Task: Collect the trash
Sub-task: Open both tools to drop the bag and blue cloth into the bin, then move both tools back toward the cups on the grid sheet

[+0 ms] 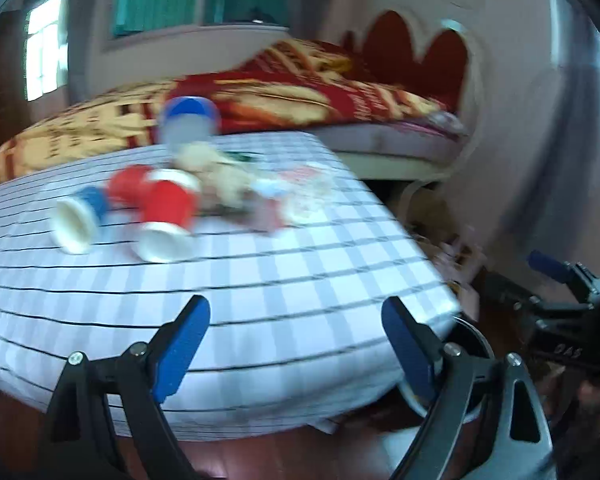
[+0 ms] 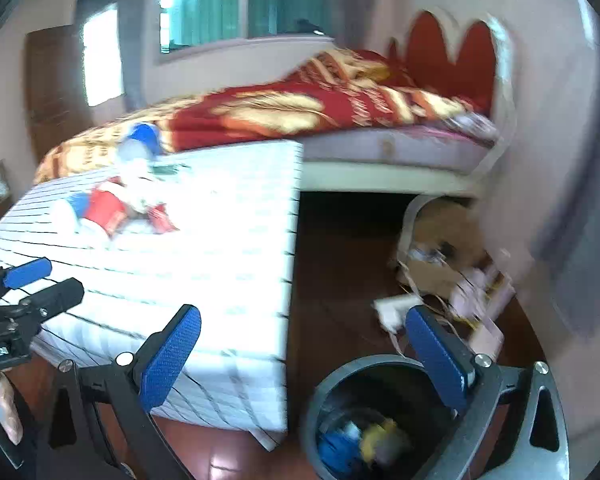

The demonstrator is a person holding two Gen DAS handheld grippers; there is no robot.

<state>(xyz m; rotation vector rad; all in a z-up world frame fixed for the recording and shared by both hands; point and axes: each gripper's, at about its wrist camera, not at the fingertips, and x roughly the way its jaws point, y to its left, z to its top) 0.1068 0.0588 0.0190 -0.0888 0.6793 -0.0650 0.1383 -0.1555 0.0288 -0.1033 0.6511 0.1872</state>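
Collection is partly done, by the look of it. The bin [image 2: 380, 412] on the floor beside the table [image 1: 260, 280] already holds some blue and yellow items at the bottom — too blurred to name.

Left on the checked cloth, in a loose cluster towards the far side: a blue cup [image 1: 78, 224] and a red cup [image 1: 166, 220] lying on their sides, a second red cup [image 1: 126, 186] behind them, a blue-topped container [image 1: 190, 120] standing at the far edge, a crumpled tan wad [image 1: 216, 184], and some wrappers [image 1: 300, 196] beside it.

Left gripper [image 1: 296, 344]: jaws spread wide, nothing between them, over the near edge of the table and well apart from the cluster. Right gripper [image 2: 304, 360]: jaws likewise spread and empty, above the bin and the table's corner.

Assessment — most of the visible trash remains uncollected; neither gripper is carrying anything. Paper clutter [image 2: 460, 280] by the wall may or may not fall within the task.
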